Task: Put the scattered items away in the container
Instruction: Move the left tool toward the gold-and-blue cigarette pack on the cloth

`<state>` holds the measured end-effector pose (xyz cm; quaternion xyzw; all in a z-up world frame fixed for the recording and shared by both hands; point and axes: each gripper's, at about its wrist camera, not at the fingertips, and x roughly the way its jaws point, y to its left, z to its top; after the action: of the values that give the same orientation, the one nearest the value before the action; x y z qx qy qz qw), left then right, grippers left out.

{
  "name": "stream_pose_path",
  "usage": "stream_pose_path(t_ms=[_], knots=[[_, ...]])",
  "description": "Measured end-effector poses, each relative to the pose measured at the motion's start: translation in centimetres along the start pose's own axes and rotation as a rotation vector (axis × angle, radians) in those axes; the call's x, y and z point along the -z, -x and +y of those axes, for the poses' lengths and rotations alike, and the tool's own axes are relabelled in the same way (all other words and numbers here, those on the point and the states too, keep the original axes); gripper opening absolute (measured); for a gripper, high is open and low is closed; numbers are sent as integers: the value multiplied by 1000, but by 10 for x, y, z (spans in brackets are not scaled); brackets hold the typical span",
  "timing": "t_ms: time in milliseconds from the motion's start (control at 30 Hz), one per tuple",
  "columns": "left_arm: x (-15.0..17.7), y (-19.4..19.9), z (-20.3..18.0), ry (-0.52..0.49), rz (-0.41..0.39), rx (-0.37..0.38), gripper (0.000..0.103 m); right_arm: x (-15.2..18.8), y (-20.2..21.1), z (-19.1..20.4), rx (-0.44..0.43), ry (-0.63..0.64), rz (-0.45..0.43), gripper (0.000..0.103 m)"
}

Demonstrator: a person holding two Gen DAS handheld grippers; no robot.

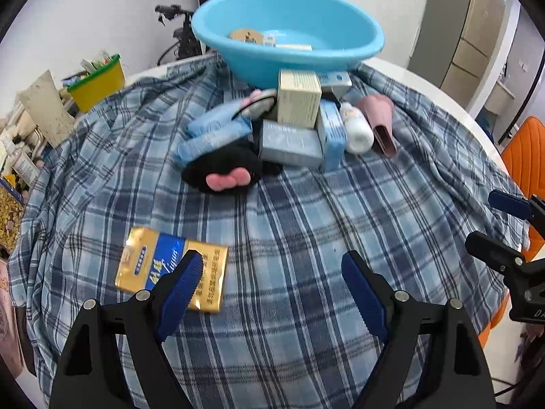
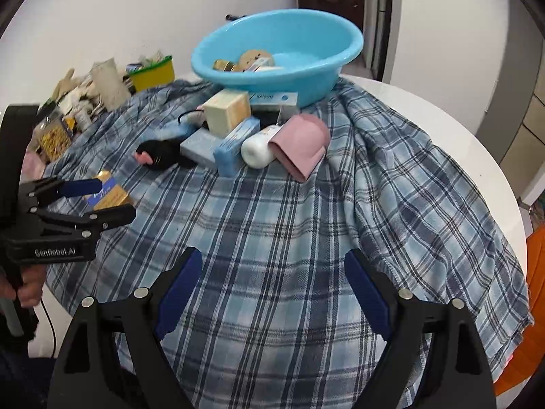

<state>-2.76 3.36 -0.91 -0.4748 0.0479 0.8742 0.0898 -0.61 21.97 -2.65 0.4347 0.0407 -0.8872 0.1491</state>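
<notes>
A blue basin [image 1: 259,68] [image 2: 299,85] stands at the far side of the plaid cloth with a few small items inside. In front of it lies a pile: a cream box [image 1: 299,99], a grey box [image 1: 289,143], a light blue box [image 1: 332,136], a white bottle [image 1: 356,129], a pink case [image 2: 299,143] and a black plush toy [image 1: 221,167]. A gold and blue packet [image 1: 163,266] [image 2: 114,196] lies apart, near me. My left gripper [image 1: 272,269] [image 2: 105,201] is open, its left finger over the packet. My right gripper [image 2: 274,269] [image 1: 504,231] hangs open over bare cloth.
The plaid cloth [image 1: 306,221] covers a round white table [image 2: 442,129]. A yellow bin [image 1: 98,85] and loose clutter crowd the left side beyond the cloth. An orange chair [image 1: 524,160] stands at the right edge. A hand [image 2: 30,289] grips the left tool's handle.
</notes>
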Motion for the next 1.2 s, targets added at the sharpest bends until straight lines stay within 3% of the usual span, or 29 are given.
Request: stream_pose_path(t_ms=[267, 433, 567, 667, 867, 1200], knots=[[10, -13, 18, 12, 27, 4, 86, 6, -13, -4, 19, -17, 20, 85], [18, -21, 48, -25, 131, 17, 86, 5, -15, 1, 38, 57, 46, 85], [17, -27, 62, -100, 221, -16, 86, 4, -25, 6, 15, 84, 102, 85], [13, -31, 70, -86, 253, -12, 86, 6, -30, 12, 7, 97, 114, 85], [6, -34, 81, -29, 187, -12, 86, 8, -34, 21, 8, 111, 115, 85], [4, -43, 83, -56, 128, -25, 86, 6, -39, 14, 11, 81, 131, 85]])
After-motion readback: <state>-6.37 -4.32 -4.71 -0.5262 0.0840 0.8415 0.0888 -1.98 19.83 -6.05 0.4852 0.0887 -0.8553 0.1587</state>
